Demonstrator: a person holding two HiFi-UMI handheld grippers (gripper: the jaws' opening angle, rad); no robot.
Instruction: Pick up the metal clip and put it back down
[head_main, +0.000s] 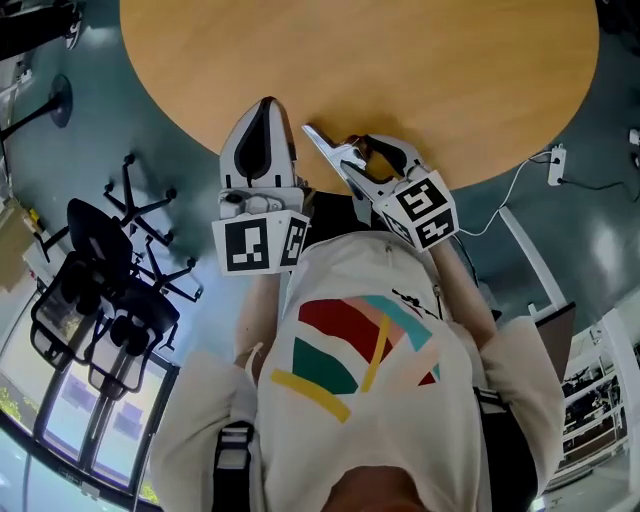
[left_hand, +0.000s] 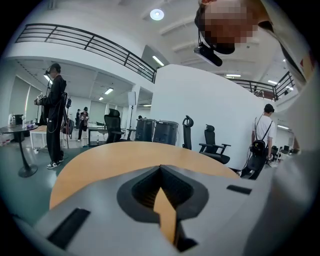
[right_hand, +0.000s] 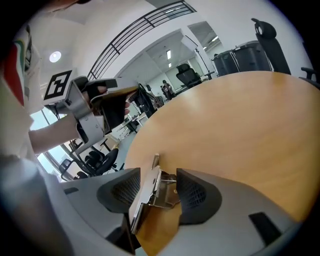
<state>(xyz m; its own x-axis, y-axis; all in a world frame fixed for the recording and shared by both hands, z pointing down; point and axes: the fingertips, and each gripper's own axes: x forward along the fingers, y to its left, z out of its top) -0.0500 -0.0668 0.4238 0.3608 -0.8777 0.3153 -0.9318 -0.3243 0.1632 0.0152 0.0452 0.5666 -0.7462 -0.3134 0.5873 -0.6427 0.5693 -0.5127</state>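
Observation:
The metal clip (right_hand: 150, 192) is a flat silver spring clip held between the jaws of my right gripper (right_hand: 156, 194), which is shut on it above the near edge of the round wooden table (right_hand: 235, 125). In the head view the metal clip (head_main: 335, 158) sticks out up and to the left from my right gripper (head_main: 352, 163). My left gripper (head_main: 262, 135) hovers beside it over the table edge (head_main: 330, 80). In the left gripper view my left gripper (left_hand: 162, 197) has its jaws shut together with nothing between them.
Black office chairs (head_main: 110, 290) stand on the floor at the left. A white power strip and cable (head_main: 553, 168) lie at the right of the table. People (left_hand: 54, 112) and more chairs (left_hand: 212, 145) are far off across the room.

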